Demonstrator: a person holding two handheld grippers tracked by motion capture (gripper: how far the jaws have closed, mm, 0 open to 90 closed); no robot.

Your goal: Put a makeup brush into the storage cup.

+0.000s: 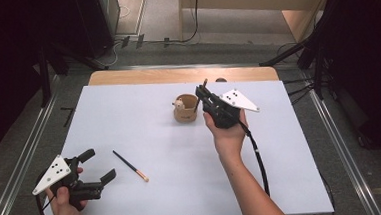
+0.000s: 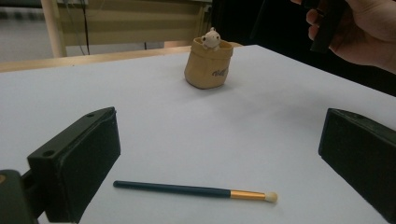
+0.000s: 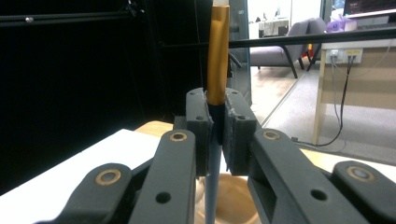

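Note:
A tan pouch-shaped holder [image 1: 185, 113] with a small white toy figure [image 1: 178, 104] on its rim stands in the middle of the table. My right gripper [image 1: 201, 93] hovers just right of and above it, shut on a makeup brush [image 1: 205, 82] held upright. In the right gripper view the pads [image 3: 201, 121] clamp the brush [image 3: 217, 56] where its gold ferrule meets its dark handle, with the holder [image 3: 236, 198] below. A second dark brush [image 1: 130, 166] with a gold ferrule lies flat on the table. My left gripper [image 1: 101, 164] is open just left of it, and the brush [image 2: 196, 190] lies in front of its jaws.
A pale mat [image 1: 145, 130] covers the table, with a wooden strip [image 1: 176, 76] along the far edge. Metal rails [image 1: 25, 147] run along both sides. In the left gripper view the holder [image 2: 208, 67] stands farther back and the other hand [image 2: 364, 32] is at the top right.

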